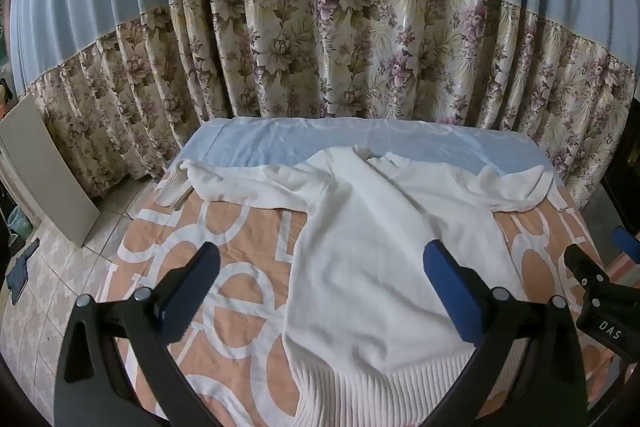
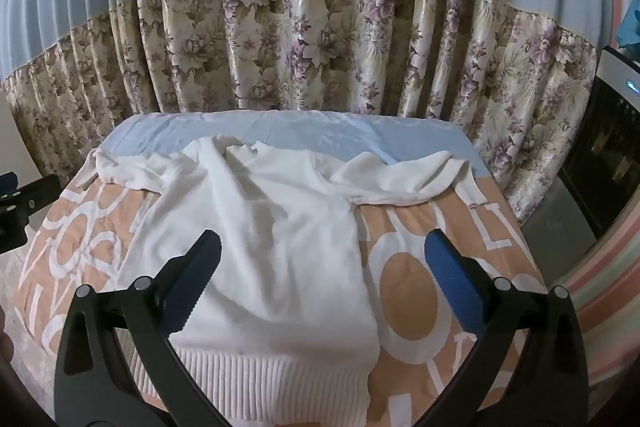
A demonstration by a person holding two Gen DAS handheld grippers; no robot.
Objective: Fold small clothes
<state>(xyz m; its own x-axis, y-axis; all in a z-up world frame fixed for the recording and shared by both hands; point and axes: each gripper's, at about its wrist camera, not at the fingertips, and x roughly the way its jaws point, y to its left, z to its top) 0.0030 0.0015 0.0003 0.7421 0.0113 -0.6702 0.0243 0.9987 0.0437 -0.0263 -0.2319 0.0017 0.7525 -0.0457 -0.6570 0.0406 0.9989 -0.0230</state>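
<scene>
White knit sweater, flat, unfolded, sleeves spread, ribbed hem nearest.

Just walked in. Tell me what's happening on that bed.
A person holding a two-finger gripper in each hand is set to fold a white sweater. It lies spread out on the orange-and-white patterned bedcover, sleeves stretched to either side, ribbed hem nearest the cameras. The left gripper and right gripper both hover open above the hem end, holding nothing. No fold has been made yet. A floral curtain hangs behind the bed.
</scene>
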